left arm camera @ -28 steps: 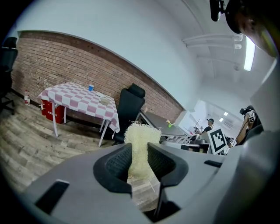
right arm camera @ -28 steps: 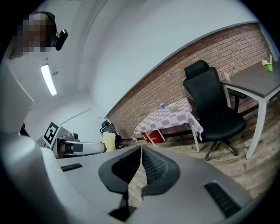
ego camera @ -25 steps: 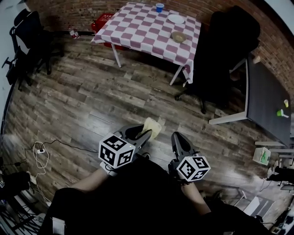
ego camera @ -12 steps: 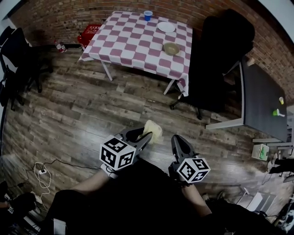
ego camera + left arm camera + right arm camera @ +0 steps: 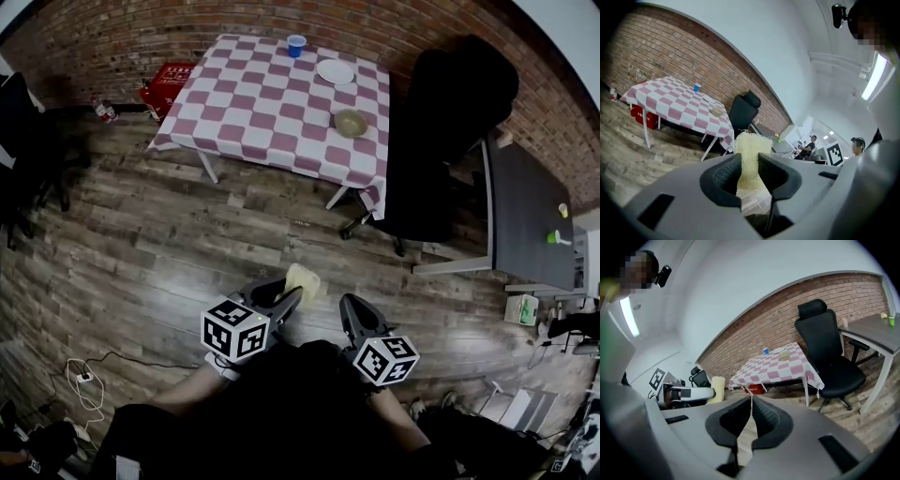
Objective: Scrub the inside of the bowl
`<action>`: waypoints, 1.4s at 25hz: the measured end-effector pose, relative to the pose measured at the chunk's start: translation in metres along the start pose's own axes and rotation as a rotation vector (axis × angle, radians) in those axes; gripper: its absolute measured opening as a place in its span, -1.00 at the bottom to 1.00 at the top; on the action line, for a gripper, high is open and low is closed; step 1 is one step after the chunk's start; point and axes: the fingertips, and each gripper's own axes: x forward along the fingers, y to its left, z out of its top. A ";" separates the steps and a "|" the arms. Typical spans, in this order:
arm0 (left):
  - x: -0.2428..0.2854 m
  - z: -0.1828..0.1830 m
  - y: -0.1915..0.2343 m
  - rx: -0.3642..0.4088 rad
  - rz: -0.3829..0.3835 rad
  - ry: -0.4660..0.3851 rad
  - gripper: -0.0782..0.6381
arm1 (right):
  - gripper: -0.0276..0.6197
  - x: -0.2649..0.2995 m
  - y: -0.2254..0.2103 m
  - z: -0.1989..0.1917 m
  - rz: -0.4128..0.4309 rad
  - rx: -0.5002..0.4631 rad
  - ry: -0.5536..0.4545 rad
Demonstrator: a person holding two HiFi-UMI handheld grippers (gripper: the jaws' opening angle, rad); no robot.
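My left gripper (image 5: 289, 295) (image 5: 749, 161) is shut on a pale yellow scrubbing sponge (image 5: 302, 280) (image 5: 750, 152), which sticks out past its jaws. Beside it, my right gripper (image 5: 352, 306) (image 5: 751, 399) is shut with nothing between its jaws. The sponge (image 5: 716, 389) also shows at the left of the right gripper view. The bowl (image 5: 351, 123) (image 5: 716, 111) (image 5: 783, 355), tan, stands far off on the checked table (image 5: 272, 89) (image 5: 670, 101) (image 5: 773, 369), near its right edge. Both grippers hang over the wooden floor, well short of the table.
A white plate (image 5: 335, 71) and a blue cup (image 5: 296, 44) also stand on the table. A black office chair (image 5: 450, 141) (image 5: 829, 357) is right of it, next to a dark desk (image 5: 530, 216). A red crate (image 5: 167, 84) sits under the table's left side. People stand in the distance in the left gripper view.
The view has advanced toward the table, which now sits lower and larger in the head view. Both grippers keep their hold and spacing.
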 end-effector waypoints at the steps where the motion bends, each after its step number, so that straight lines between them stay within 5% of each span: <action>1: 0.000 0.001 0.005 -0.015 -0.005 -0.002 -0.46 | -0.82 0.004 0.002 0.000 -0.005 -0.002 0.010; 14: 0.024 0.022 0.039 -0.067 -0.012 0.024 -0.46 | -0.82 0.049 -0.010 0.021 -0.012 0.002 0.062; 35: 0.170 0.163 0.058 -0.018 0.105 -0.013 -0.46 | -0.82 0.138 -0.130 0.179 0.107 -0.015 0.063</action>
